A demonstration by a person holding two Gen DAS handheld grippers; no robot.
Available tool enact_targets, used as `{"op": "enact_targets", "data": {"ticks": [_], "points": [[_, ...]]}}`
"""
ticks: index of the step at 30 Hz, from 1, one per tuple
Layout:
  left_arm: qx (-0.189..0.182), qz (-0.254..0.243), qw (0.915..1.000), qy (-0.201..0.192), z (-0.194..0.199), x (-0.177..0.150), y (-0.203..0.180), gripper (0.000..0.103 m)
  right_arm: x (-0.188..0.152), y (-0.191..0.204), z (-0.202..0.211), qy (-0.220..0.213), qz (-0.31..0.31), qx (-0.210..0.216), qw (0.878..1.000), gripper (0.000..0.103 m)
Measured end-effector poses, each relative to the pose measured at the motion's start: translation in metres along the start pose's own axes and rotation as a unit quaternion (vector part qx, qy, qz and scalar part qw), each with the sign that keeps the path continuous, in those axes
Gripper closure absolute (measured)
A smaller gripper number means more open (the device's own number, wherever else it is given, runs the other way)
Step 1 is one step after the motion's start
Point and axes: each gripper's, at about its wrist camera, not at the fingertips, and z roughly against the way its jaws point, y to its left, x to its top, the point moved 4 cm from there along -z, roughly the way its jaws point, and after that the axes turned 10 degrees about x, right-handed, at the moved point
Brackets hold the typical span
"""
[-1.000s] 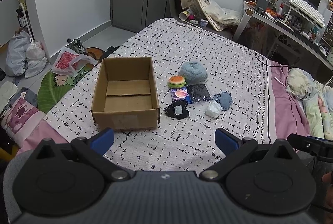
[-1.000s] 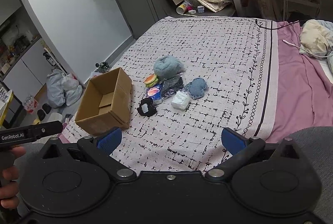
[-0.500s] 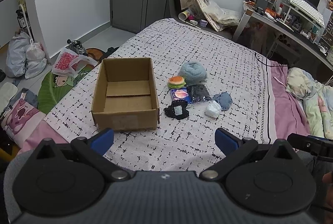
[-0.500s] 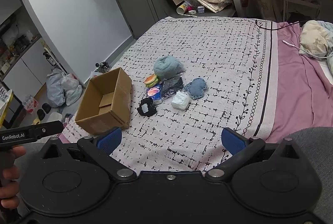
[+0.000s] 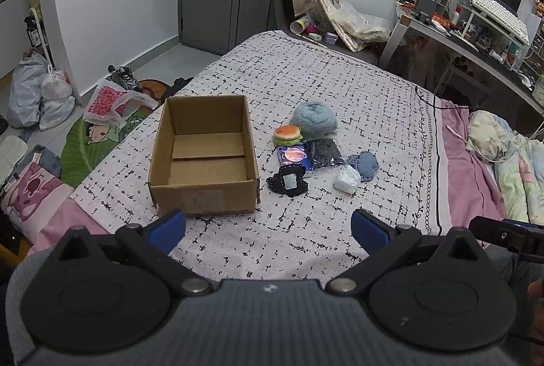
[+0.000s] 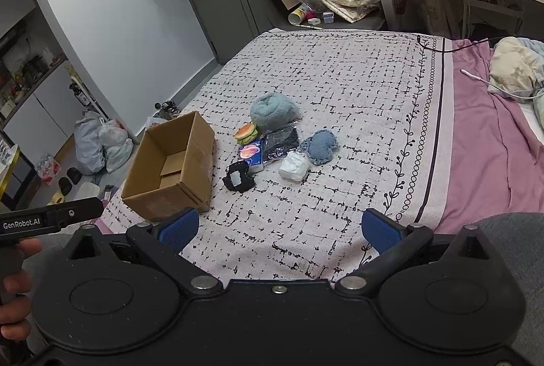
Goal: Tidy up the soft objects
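Note:
An open, empty cardboard box [image 5: 204,158] [image 6: 170,168] sits on the patterned bedspread. To its right lies a cluster of soft items: a fluffy blue-grey bundle [image 5: 314,120] [image 6: 273,111], a burger plush [image 5: 288,134] [image 6: 245,133], a blue packet with a planet print [image 5: 293,155], a dark bagged item [image 5: 323,152], a black frilly piece [image 5: 287,184] [image 6: 239,180], a white wad [image 5: 346,179] [image 6: 294,166] and a blue knit piece [image 5: 366,163] [image 6: 321,146]. My left gripper [image 5: 268,230] and right gripper [image 6: 280,228] both hover open near the bed's front edge, well short of the items.
The bed [image 5: 340,77] has a pink sheet and crumpled bedding [image 5: 510,155] on the right. A desk with a keyboard and monitor [image 5: 493,9] stands at the back right. Bags [image 5: 37,90] and clutter lie on the floor to the left.

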Motion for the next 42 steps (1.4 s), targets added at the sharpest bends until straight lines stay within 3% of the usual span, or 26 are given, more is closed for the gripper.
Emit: {"op": "enact_targets", "data": {"ticks": [10, 42], "points": [[0.000, -0.001, 1.0000, 0.001, -0.004, 0.001, -0.004, 0.001, 0.002, -0.006, -0.006, 0.002, 0.000, 0.004, 1.000, 0.000], [0.001, 0.004, 0.9992, 0.039, -0.087, 0.023, -0.050, 0.003, 0.037, -0.078, -0.068, 0.024, -0.041, 0.011, 0.999, 0.000]]}}
